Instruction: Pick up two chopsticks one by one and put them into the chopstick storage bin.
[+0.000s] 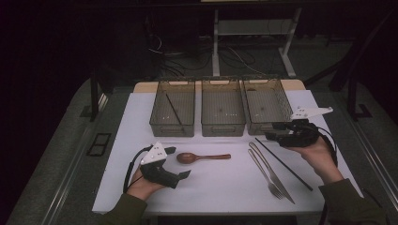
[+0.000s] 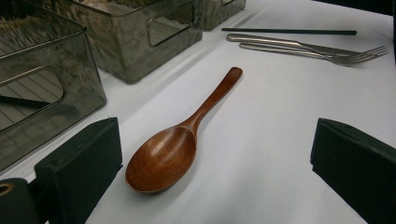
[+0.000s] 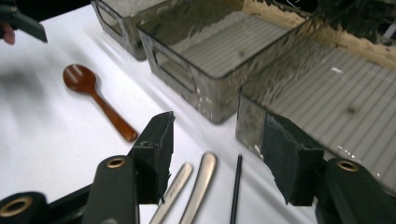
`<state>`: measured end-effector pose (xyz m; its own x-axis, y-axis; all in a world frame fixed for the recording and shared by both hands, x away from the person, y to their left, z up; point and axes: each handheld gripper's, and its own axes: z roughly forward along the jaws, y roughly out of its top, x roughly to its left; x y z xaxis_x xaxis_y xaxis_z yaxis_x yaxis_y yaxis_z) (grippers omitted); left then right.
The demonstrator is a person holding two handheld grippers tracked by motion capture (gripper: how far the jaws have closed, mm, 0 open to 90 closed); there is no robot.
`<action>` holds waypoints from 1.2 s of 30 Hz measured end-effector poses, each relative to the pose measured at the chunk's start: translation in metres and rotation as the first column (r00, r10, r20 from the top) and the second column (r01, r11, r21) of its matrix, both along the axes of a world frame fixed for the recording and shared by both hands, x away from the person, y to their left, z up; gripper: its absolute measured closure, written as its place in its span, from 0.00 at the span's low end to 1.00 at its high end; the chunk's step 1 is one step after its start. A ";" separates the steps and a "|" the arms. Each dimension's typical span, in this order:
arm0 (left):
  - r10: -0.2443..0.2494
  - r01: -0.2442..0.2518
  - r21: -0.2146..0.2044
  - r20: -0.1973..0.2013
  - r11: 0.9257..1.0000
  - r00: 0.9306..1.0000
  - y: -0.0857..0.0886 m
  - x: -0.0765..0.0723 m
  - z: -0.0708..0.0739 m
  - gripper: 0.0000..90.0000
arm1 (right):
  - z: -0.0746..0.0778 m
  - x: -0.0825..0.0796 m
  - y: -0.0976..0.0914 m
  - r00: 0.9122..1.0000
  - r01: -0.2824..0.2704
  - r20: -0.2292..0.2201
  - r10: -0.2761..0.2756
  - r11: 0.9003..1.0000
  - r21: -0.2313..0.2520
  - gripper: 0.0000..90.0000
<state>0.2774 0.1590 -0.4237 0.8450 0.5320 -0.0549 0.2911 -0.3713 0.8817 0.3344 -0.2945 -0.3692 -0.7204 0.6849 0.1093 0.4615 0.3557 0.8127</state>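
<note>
A brown wooden spoon (image 1: 202, 157) lies on the white table, its bowl toward my left gripper (image 1: 177, 162). That gripper rests low on the table, open. In the left gripper view the spoon's bowl (image 2: 161, 161) lies between the wide-apart jaws of the left gripper (image 2: 219, 158), untouched. My right gripper (image 1: 272, 132) hovers by the right bin's front corner, open and holding nothing. In the right gripper view, the right gripper (image 3: 219, 144) frames the far ends of a black chopstick (image 3: 236, 191), a knife (image 3: 201, 182) and a fork (image 3: 175, 186) lying below.
Three smoky clear bins stand in a row at the back: left (image 1: 172, 127) with one black chopstick (image 1: 174, 111) inside, middle (image 1: 223, 127), right (image 1: 257, 127). On the table's right lie the fork (image 1: 266, 173), knife (image 1: 274, 174) and a chopstick (image 1: 284, 164).
</note>
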 end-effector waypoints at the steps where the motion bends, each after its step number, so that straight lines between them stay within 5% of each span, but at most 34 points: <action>1: 0.001 -0.001 -0.001 0.001 1.000 1.000 0.000 0.000 0.000 0.01 | -0.002 -0.003 -0.002 1.000 0.002 -0.001 -0.002 1.000 -0.007 0.50; 18: 0.004 -0.004 0.010 0.008 1.000 1.000 0.002 -0.002 0.002 0.01 | -0.037 -0.039 -0.035 0.994 0.015 -0.106 -0.024 0.996 -0.088 0.74; 27: 0.006 -0.006 0.012 0.006 1.000 1.000 0.002 -0.003 0.002 0.01 | -0.056 -0.055 -0.042 0.988 0.021 -0.149 -0.048 0.983 -0.181 0.83; 36: 0.004 -0.004 0.011 0.004 1.000 1.000 0.001 -0.003 0.001 0.01 | -0.068 -0.064 -0.046 0.979 0.040 -0.187 -0.083 0.973 -0.225 0.87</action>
